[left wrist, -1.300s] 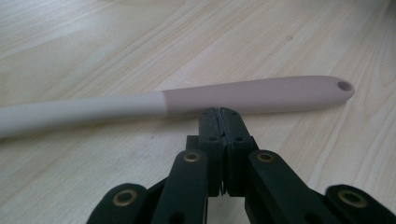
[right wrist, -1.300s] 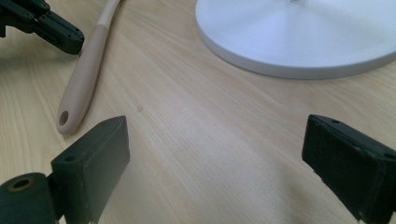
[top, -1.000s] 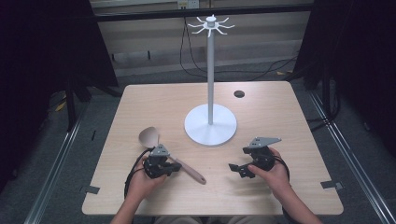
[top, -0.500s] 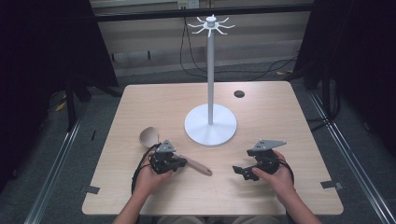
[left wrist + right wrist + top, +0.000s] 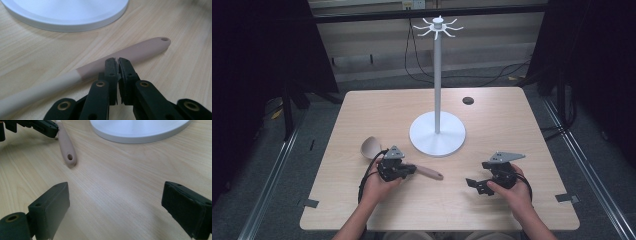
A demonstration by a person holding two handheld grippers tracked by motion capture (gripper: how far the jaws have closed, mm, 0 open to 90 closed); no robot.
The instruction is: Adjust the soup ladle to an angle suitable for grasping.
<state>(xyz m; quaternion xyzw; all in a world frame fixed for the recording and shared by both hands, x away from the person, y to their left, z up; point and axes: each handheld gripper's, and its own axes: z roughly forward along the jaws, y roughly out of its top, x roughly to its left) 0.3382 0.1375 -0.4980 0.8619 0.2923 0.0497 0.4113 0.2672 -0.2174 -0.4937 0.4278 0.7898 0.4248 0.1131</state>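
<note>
Sitting here: one wooden table (image 5: 362,107), biggest thing going. Standing on it, one white hook stand (image 5: 437,134) with a round base, pole rising to a ring of hooks. Lying just left of that base, one pinkish spoon (image 5: 373,146), bowl at the far left, handle running right, hole at the tip. Resting over the spoon's handle, one left gripper (image 5: 118,62), jaws pressed together, gripping nothing. Hovering low near the table's front right, one right gripper (image 5: 115,203), jaws spread wide with only bare wood between. Also one small dark disc (image 5: 468,100) near the far edge. Spotting no readable writing or logos anywhere.
</note>
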